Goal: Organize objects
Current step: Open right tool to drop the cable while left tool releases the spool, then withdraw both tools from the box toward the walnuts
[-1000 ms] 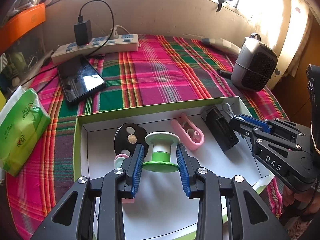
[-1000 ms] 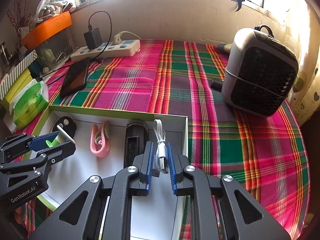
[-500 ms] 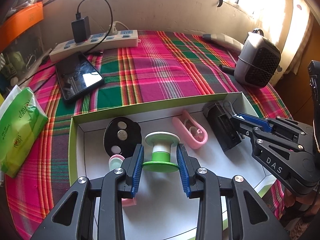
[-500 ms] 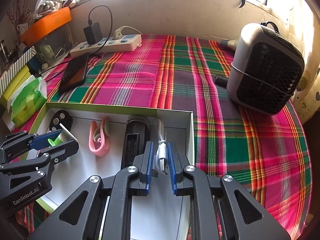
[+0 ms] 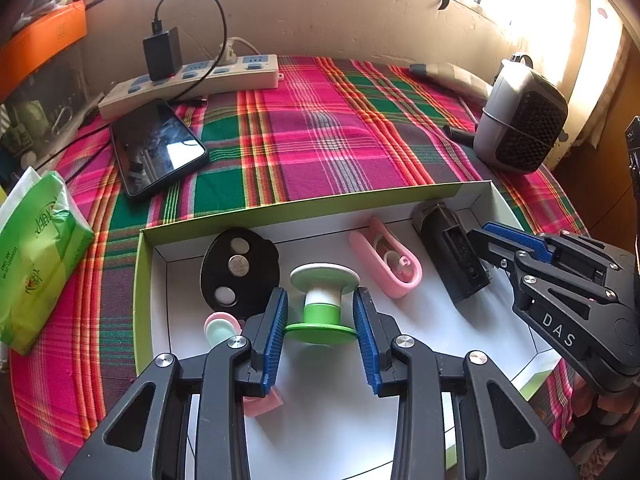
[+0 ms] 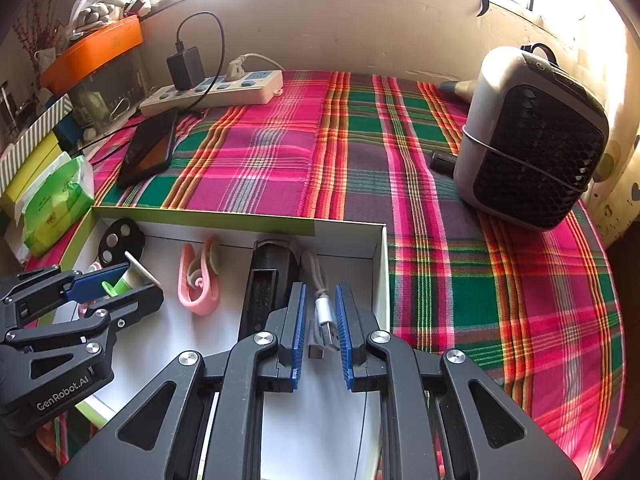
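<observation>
Inside the white box (image 5: 460, 190) on the plaid-covered table (image 5: 320, 140), the left claw (image 5: 320, 336) clasps the green-and-white spool (image 5: 322, 300) by its lower flange — the spool stands upright, right of the black disc (image 5: 240, 268). At the box's right end the right claw (image 6: 322, 320) is clamped on the white USB cable (image 6: 322, 308), beside the black block (image 6: 266, 280).

This looks like a room in a home: a bench under a sunny window wears a bright checked cloth (image 6: 280, 152), with a phone (image 5: 158, 148) charging from a power strip (image 6: 212, 94) and tissues (image 5: 36, 252)
</observation>
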Motion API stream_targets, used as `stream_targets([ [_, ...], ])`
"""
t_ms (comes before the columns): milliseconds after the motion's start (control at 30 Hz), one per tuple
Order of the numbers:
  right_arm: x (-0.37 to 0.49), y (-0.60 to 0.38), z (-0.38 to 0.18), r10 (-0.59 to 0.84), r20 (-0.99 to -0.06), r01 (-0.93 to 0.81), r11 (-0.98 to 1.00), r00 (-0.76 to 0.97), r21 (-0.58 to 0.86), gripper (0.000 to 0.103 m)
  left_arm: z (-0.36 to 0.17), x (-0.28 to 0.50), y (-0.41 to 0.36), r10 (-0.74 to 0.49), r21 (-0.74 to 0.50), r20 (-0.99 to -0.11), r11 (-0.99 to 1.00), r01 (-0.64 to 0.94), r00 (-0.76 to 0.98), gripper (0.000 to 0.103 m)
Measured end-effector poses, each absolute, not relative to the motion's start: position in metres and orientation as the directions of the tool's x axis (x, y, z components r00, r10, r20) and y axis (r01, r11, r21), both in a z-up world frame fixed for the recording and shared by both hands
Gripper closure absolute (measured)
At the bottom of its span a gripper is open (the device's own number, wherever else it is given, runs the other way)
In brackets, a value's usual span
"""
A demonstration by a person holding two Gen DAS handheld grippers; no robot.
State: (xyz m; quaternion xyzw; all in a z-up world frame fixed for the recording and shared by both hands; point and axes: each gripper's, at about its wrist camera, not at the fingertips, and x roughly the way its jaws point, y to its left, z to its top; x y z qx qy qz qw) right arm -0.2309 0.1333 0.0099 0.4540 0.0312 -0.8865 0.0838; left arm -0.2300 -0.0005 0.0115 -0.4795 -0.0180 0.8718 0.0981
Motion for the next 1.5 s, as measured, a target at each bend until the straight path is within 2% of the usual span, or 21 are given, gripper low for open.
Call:
stream_targets([
  [167,-0.230,0.134,0.011,-0.120,-0.807,0.172,-0.985,-0.579,0.024,0.087,0.011,-0.230,0.000,0.189,-0.129,-0.832,-0.980,-0.150,-0.521,0.071],
  [300,-0.229,0.134,0.012,-0.128,-0.804,0.173,-0.984,-0.581,0.031,0.080,0.011,-0.230,-0.001,0.195,-0.139,-0.831,-0.980,-0.146,-0.520,0.071],
  [567,-0.226,0.132,0.012,-0.130,-0.800,0.174,-0.984,-0.586,0.032,0.076,0.012,-0.229,-0.003,0.202,-0.150,-0.830,-0.979,-0.142,-0.520,0.070],
  [900,-0.221,0.131,0.018,-0.137,-0.787,0.180,-0.983,-0.602,0.033,0.065,0.019,-0.223,-0.005,0.206,-0.153,-0.819,-0.978,-0.142,-0.536,0.068],
  [1500,-0.190,0.134,0.036,-0.149,-0.755,0.167,-0.985,-0.638,0.054,0.065,0.038,-0.187,-0.008,0.222,-0.169,-0.781,-0.975,-0.144,-0.584,0.068],
])
